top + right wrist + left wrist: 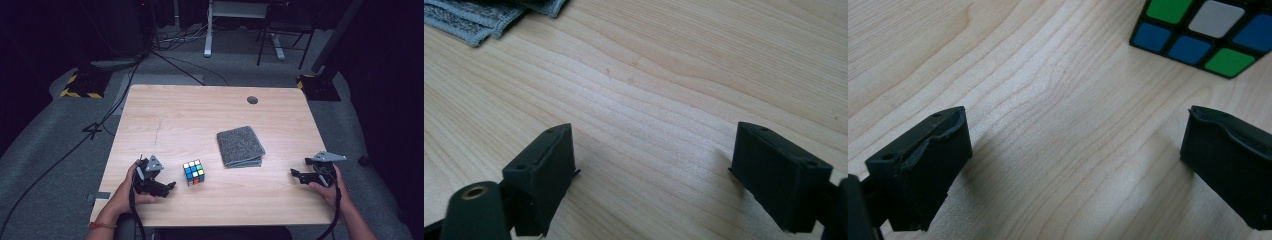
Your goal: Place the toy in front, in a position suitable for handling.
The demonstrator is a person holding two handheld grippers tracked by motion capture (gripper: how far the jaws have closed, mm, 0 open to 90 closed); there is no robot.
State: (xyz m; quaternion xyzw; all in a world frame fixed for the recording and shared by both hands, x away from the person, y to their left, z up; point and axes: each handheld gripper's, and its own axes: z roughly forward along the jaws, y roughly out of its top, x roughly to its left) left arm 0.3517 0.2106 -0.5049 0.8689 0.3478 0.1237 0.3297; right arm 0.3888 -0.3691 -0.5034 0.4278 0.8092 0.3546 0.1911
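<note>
While the left hand-held gripper (167, 187) rests low on the bench (200, 112) with its jaws spread wide around bare wood, the puzzle cube (193, 172) stands just beside it, untouched, and is cut off by the top edge of the left gripper view. Near the bench's right edge, the right hand-held gripper (296, 174) is likewise wide open and holds nothing, with a folded grey cloth (240, 146) well apart from it toward the middle. Both forearms enter from the bottom; beyond the bench lie grey carpet, trailing cables and dim stands.
</note>
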